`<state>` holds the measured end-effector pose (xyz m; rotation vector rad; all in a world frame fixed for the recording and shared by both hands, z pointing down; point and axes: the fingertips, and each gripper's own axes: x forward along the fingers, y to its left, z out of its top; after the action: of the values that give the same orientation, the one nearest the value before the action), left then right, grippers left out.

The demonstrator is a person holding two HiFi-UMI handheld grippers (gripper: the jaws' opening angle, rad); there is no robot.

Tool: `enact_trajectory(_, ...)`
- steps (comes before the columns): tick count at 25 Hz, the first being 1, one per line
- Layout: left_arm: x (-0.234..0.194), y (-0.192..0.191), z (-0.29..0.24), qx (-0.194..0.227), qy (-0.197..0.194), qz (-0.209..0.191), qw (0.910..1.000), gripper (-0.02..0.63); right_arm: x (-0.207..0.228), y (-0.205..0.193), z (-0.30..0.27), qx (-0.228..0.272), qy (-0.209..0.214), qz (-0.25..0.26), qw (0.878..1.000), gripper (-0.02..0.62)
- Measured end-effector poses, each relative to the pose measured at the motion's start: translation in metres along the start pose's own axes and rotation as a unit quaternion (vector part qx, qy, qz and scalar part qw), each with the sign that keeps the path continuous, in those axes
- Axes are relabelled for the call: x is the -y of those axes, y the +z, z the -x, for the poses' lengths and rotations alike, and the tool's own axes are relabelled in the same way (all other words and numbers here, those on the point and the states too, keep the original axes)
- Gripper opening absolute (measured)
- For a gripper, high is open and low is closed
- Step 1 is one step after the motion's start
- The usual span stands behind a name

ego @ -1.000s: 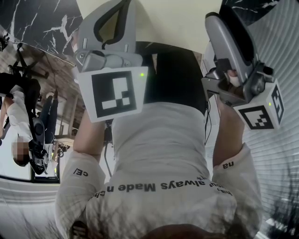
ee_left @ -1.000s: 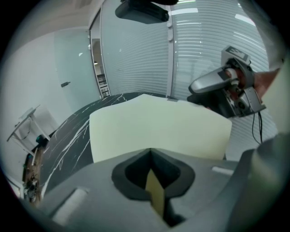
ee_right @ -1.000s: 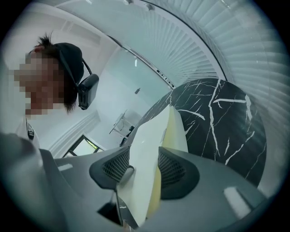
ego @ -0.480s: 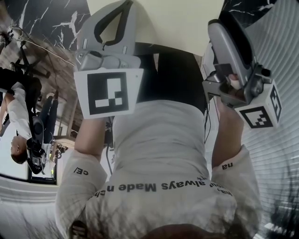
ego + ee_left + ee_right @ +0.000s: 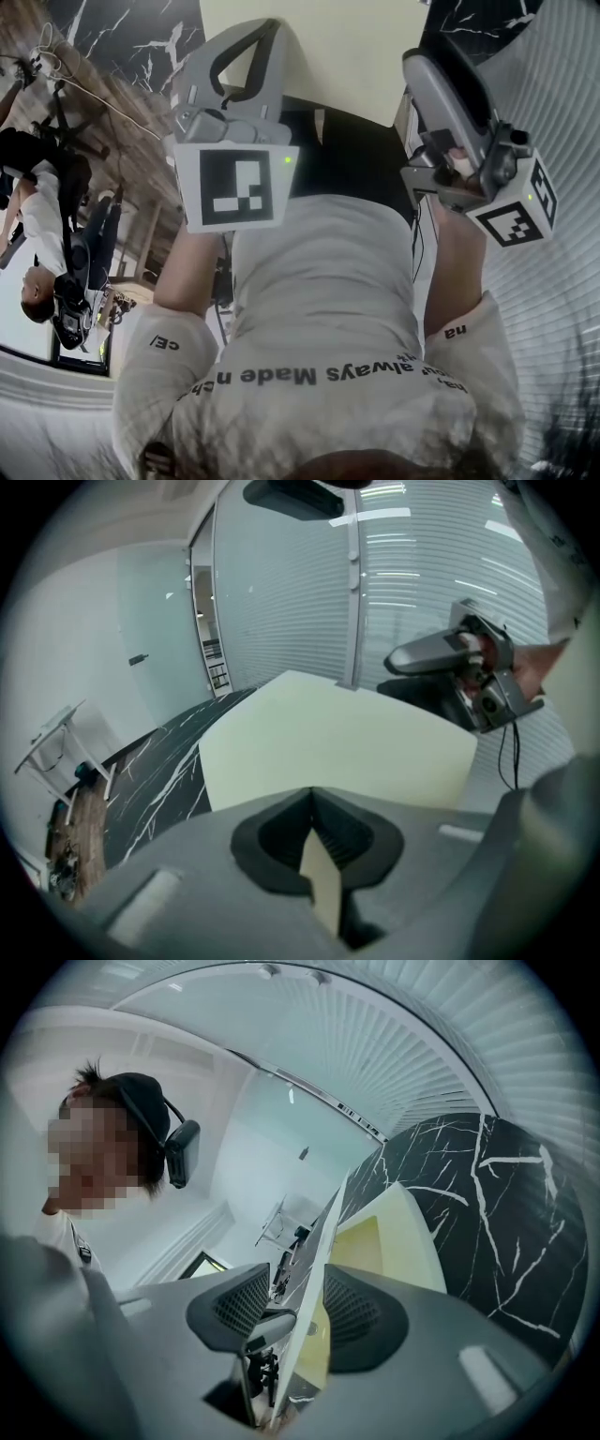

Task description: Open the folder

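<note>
While the left gripper (image 5: 313, 808) is clamped tight on the near edge of one leaf of the pale-yellow folder (image 5: 337, 742), the right gripper (image 5: 298, 1297) stands wide. Its jaws have just been closing a little, with another leaf's thin edge running between them and no pad visibly pressing it. That leaf stands upright, parted from the one lying behind it, so the folder looks partly opened. Spreading the leaves fully apart remains. Under the folder lies a black marble tabletop (image 5: 506, 1222), and beyond it stands a slatted wall (image 5: 431, 592). Bystanders (image 5: 47, 216) are well off to the folder's left. Only the holder's own body and grippers, close on the folder's near side, seem likely to crowd the swing.
</note>
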<state>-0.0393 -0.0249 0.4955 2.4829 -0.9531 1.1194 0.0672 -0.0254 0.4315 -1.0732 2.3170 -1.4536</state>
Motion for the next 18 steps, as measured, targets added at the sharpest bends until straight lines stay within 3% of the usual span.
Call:
enact_trajectory(4,0.012,0.023,0.020,0.018,-0.014,-0.006,0.9997,0.002,-0.014,0.005,-0.005,-0.005,0.013,0.012,1.000,0.176)
enact_trajectory(9,0.026,0.050,0.046,0.042,-0.037,0.006,0.9984,0.002,-0.025,0.001,-0.006,-0.007,0.025,-0.015,1.000,0.154)
enact_trajectory(18,0.063,0.096,0.086,0.090,-0.074,-0.008,0.9932,0.003,-0.057,-0.003,-0.026,-0.035,0.074,-0.030,0.996,0.147)
